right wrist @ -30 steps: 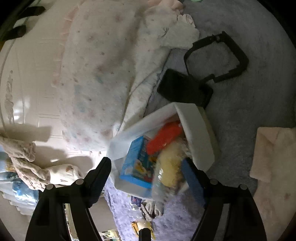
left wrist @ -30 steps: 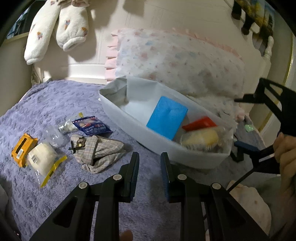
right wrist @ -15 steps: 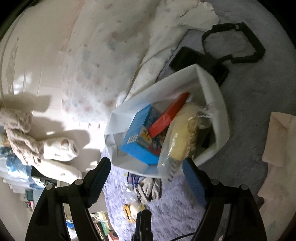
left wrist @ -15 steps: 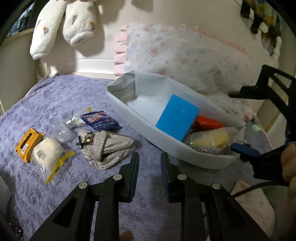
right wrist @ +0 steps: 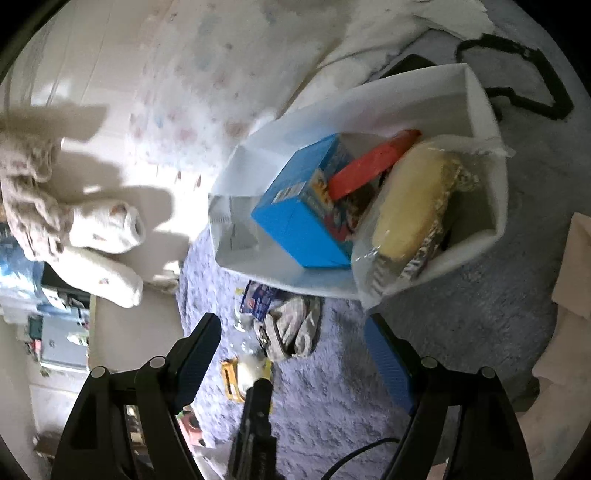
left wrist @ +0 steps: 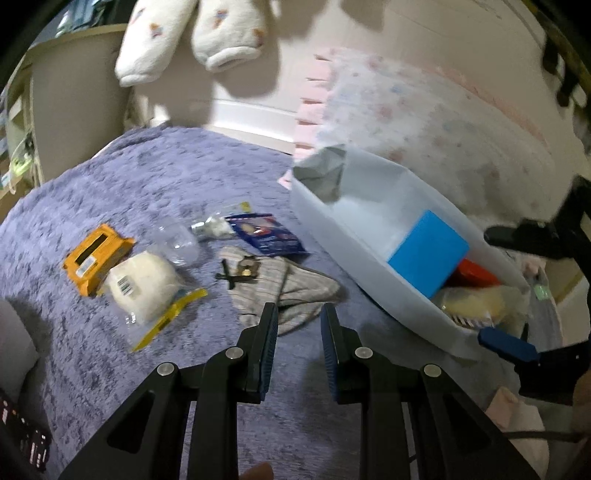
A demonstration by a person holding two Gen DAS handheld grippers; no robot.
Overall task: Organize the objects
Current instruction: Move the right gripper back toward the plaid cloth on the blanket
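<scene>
A white bin [left wrist: 354,240] [right wrist: 476,99] lies on the purple bedspread and holds a blue box [left wrist: 428,254] [right wrist: 303,206], a red pack [right wrist: 373,162] and a bagged yellow bread [right wrist: 410,206]. Left of the bin lie a plaid cloth [left wrist: 284,291], a blue packet [left wrist: 266,236], a clear cup [left wrist: 179,242], a bagged white bun [left wrist: 144,288] and an orange box [left wrist: 94,254]. My left gripper [left wrist: 298,332] hovers empty over the bedspread near the cloth, jaws a narrow gap apart. My right gripper [right wrist: 291,354] is open wide and empty just outside the bin's near end.
A floral pillow [left wrist: 436,122] leans on the white headboard behind the bin. White fleece sleeves [left wrist: 192,33] hang above. A black frame [right wrist: 517,77] lies on the bed beyond the bin. A pink cloth [right wrist: 576,280] lies at the right.
The bagged yellow bread has left the right gripper and rests in the bin. The right gripper has drawn back from the bin. The left gripper has shifted toward the loose items.
</scene>
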